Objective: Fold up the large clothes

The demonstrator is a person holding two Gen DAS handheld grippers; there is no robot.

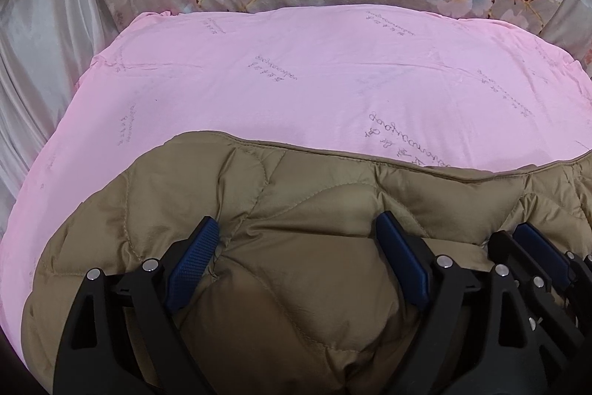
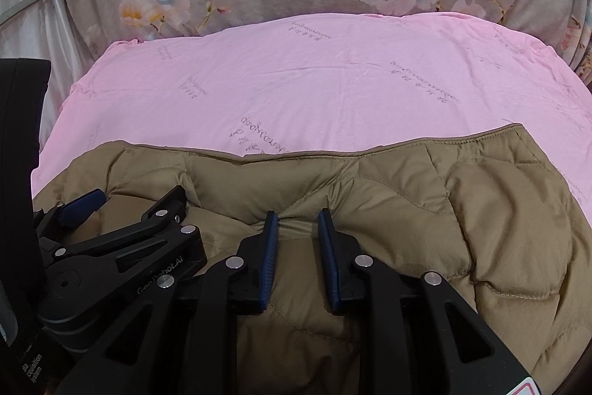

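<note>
Two tongs sit side by side low on the quilted tan jacket (image 1: 303,284): left tongs (image 1: 299,243) spread wide, holding nothing; right tongs (image 2: 296,228) nearly closed, pinching a ridge of padding. Beyond, the jacket's hem lies across the pink sheet (image 2: 333,80) on the bed. Folding looks partly done at most.

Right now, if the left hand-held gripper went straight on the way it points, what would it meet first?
The brown quilted jacket: the left hand-held gripper stands wide over its padding, so it would likely press into that before the pink sheet beyond.
</note>
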